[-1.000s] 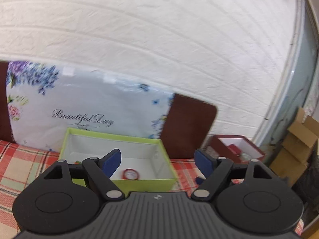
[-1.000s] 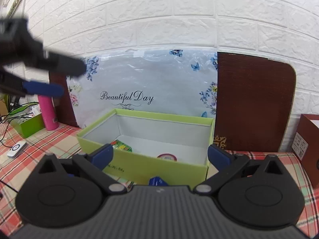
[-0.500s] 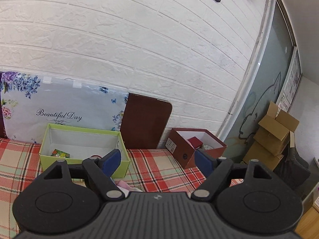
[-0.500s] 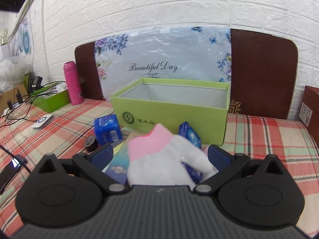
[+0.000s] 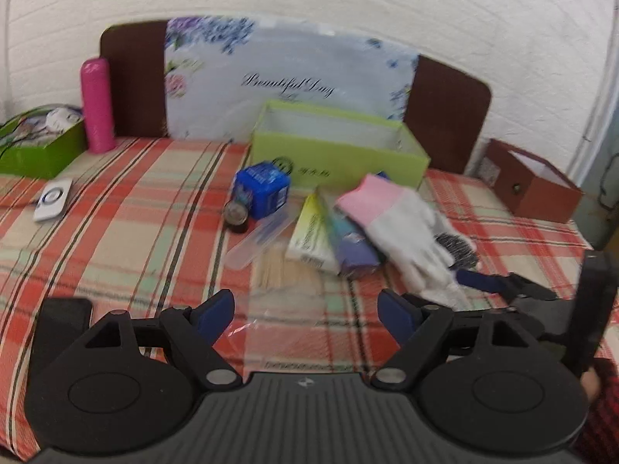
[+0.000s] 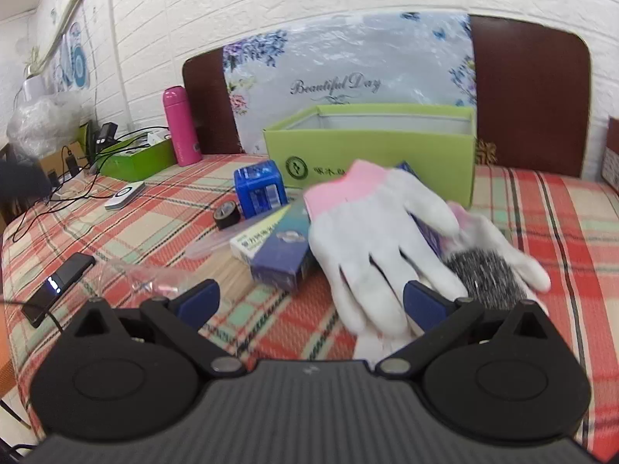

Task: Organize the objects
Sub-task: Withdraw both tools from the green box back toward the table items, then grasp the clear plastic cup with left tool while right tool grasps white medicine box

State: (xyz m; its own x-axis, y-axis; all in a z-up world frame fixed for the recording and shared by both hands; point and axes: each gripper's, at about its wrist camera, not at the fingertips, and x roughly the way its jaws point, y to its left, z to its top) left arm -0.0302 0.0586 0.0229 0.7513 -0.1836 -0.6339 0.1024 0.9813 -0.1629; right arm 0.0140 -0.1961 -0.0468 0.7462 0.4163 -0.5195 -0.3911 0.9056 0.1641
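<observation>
A lime green open box stands at the back of the plaid table. In front of it lie a blue cube box, a black tape roll, a white glove with a pink cuff, a purple carton, a yellow-white carton, a clear plastic case, wooden sticks and a grey scourer. My left gripper is open over a clear plastic bag. My right gripper is open, just short of the glove; its finger also shows in the left wrist view.
A pink flask and a green tray of cables stand at the back left. A white remote lies left. A black phone lies at the near left. A brown box stands at the right.
Both grippers have dropped back and down from over the green box toward the table's near side. The pile of loose objects has come into view in front of them.
</observation>
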